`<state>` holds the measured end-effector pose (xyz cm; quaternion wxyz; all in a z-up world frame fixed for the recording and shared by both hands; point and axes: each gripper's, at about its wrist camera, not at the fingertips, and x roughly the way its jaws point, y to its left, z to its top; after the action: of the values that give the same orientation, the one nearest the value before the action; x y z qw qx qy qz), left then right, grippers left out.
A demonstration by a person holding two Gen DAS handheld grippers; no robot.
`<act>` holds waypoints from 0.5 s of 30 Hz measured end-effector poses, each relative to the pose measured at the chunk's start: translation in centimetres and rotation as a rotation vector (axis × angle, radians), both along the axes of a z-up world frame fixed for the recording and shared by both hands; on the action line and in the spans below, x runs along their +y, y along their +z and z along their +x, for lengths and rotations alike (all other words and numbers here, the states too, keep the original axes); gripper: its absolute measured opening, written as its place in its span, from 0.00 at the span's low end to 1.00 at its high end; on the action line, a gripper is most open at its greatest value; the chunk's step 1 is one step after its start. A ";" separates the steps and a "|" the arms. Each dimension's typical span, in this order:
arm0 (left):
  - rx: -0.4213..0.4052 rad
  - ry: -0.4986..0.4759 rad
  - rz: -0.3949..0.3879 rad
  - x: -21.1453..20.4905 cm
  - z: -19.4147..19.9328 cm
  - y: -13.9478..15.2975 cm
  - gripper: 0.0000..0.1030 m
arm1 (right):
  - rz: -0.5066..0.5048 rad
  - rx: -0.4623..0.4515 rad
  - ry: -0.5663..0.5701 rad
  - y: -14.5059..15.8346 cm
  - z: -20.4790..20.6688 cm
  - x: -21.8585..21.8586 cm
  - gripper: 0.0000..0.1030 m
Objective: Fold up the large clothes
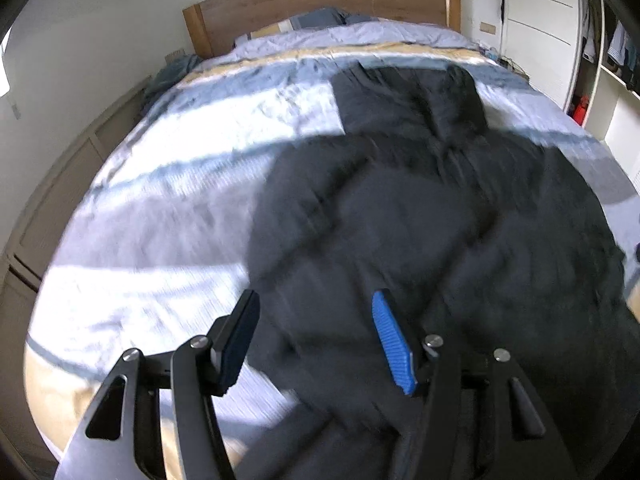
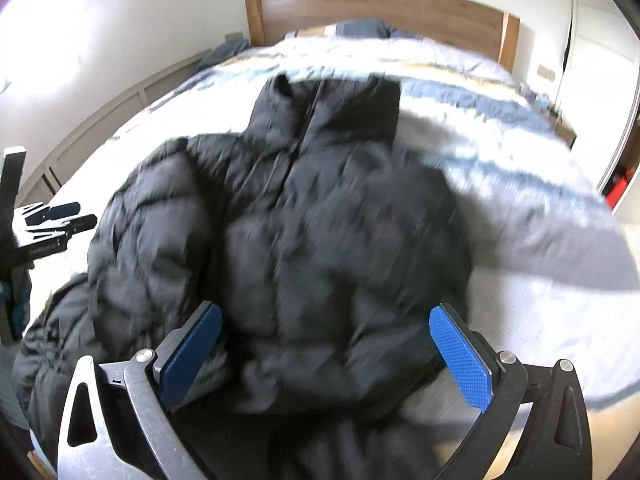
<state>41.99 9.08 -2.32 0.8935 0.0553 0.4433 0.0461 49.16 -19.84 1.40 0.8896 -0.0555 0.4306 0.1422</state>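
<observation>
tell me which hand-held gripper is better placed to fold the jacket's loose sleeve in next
Left, probably. The black puffer jacket has its loose sleeve trailing off on the side where the left hand-held gripper sits. The right hand-held gripper hangs open over the jacket's body, further from it.

Left wrist view: looks from above the foot of the bed (image 1: 152, 208), angled downward and toward the wooden headboard (image 1: 320, 4) at frame top. Own fingers (image 1: 390, 344) fill the bottom edge; the black puffer jacket (image 1: 420, 220) sits close, centre to right.

Right wrist view: same downward tilt, same heading toward the headboard (image 2: 380, 12). Own fingers (image 2: 460, 356) frame the bottom; jacket (image 2: 300, 220) is dead centre and near.

Shared: jacket, bed cover, headboard, and the pale wardrobe at the right of each frame. Right view catches the left gripper (image 2: 60, 216) at its left edge, mid-height.
</observation>
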 end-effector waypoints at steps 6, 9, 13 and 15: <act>-0.012 0.002 -0.060 4.8 10.4 4.8 0.60 | 0.042 -0.099 -0.031 5.6 8.4 -2.7 0.99; -0.005 -0.006 -0.137 6.0 17.3 5.5 0.63 | 0.121 -0.110 -0.060 6.6 14.8 -4.0 0.99; 0.022 0.022 -0.254 6.9 25.8 3.7 0.63 | 0.207 -0.089 -0.088 4.9 23.3 -3.9 0.99; 0.022 0.038 -0.317 6.7 29.5 2.0 0.63 | 0.249 -0.077 -0.105 3.1 28.0 -3.3 0.99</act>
<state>71.53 15.76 -0.32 0.8850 -0.0943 0.4559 -0.0079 77.19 -23.12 4.49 0.9115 0.0725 0.3776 0.1458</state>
